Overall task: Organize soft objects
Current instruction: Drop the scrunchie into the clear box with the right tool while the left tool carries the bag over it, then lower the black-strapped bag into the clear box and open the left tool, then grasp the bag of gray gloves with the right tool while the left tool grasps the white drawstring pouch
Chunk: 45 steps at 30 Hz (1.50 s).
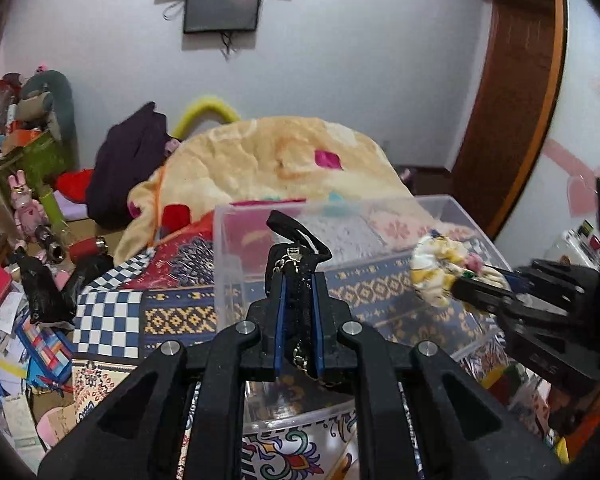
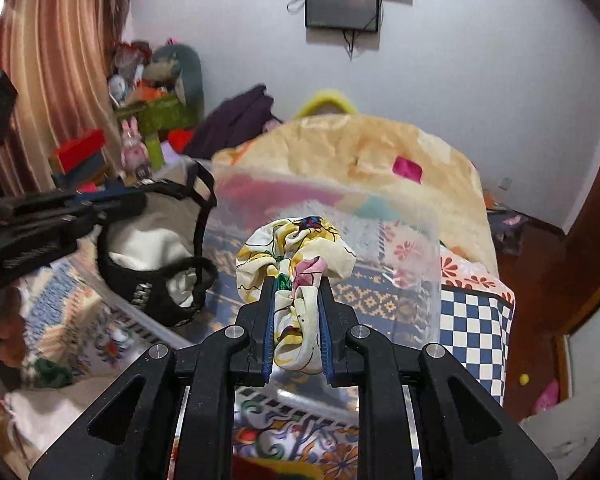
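The floral fabric scrunchie [image 2: 296, 256] sits pinched between the pads of my right hand-held gripper [image 2: 296, 288], its gathered ring bulging forward past the fingertips and a loose fold hanging down between the jaws. Directly ahead of and below those fingertips lies the clear plastic box [image 2: 420, 240], its open mouth facing up and its long side running across my line of reach; the near wall stands just beneath the scrunchie, so the cloth hangs over the box interior or very near its rim (the transparent walls make the exact edge hard to place).

My left hand-held gripper [image 1: 298, 280] is clamped on a black face mask [image 2: 156, 264] with a small chain, seen edge-on in the left wrist view as a dark strip rising between the pads with a strap looped above. In the right wrist view the mask hangs to the left of my right fingertips, over the box's left end, its pale lining facing me. Both grippers are about equally near the box; neither crosses the other's path.

The box rests on a patterned bedspread [image 1: 172, 316] on the bed. Beyond it a peach blanket [image 1: 280, 160] is heaped, well apart from either load. I judge that nothing obstructs a straight lowering into the box.
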Tool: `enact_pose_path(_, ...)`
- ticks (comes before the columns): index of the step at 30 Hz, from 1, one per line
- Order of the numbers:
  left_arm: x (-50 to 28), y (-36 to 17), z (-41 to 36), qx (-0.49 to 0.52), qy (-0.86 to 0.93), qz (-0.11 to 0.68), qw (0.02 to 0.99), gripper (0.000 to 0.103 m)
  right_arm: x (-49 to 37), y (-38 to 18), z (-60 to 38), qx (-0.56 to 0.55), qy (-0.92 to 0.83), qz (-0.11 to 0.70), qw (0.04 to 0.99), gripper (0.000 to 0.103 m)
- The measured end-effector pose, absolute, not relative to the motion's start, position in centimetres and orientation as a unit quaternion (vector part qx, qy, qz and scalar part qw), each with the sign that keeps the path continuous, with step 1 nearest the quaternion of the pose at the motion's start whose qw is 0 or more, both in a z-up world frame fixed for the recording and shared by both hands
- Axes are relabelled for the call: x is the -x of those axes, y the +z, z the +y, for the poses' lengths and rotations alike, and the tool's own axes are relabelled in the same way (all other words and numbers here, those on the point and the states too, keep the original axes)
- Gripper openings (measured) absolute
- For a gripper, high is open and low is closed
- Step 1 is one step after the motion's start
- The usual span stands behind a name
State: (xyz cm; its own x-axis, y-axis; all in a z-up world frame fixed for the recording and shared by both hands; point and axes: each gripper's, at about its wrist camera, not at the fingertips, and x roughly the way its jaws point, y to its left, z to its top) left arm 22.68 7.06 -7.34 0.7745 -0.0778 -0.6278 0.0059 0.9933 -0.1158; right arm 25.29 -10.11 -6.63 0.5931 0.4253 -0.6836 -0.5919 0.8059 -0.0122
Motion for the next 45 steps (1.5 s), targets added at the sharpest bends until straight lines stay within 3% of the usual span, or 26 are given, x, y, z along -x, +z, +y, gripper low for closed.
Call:
enact_pose_path(5, -22.9, -7.9, 6.6, 0.036, -0.018, 0.347, 0.937, 0.011, -25.6, -6.8, -10.4, 0.128, 0.283, 0.363, 0.879, 0.021)
enact_pose_path(8, -22.8, -8.0, 6.4, 0.031, -0.012, 0.349, 0.936, 0.017, -25.4, -6.3, -10.6, 0.123, 0.284, 0.361, 0.88, 0.034)
enact_pose_path(14, -21.7, -6.9, 6.1, 0.026, -0.007, 0.333, 0.943, 0.045, -24.2, -4.8, -10.9, 0.133, 0.28, 0.336, 0.889, 0.037)
enact_pose_path(16, -21.1, -6.2, 6.0, 0.022, 0.001, 0.323, 0.946, 0.062, -23.5, -4.1, -11.0, 0.133, 0.28, 0.322, 0.894, 0.045)
enact_pose_path(23, -17.3, -3.3, 5.6, -0.004, 0.017, 0.276, 0.961, 0.085, -20.4, -1.2, -12.0, 0.127, 0.283, 0.263, 0.913, 0.064)
enact_pose_path(26, -15.3, -2.5, 5.7, -0.002, 0.018, 0.262, 0.965, 0.1, -18.9, -0.3, -12.7, 0.117, 0.283, 0.243, 0.921, 0.074)
enact_pose_path(30, -13.4, -2.3, 5.9, 0.009, 0.015, 0.26, 0.966, 0.102, -17.0, 0.3, -13.5, 0.108, 0.279, 0.22, 0.928, 0.083)
enact_pose_path(45, -7.4, -7.4, 3.6, 0.019, -0.004, 0.276, 0.961, 0.102, -13.2, -4.0, -16.0, 0.048, 0.264, 0.253, 0.929, 0.083)
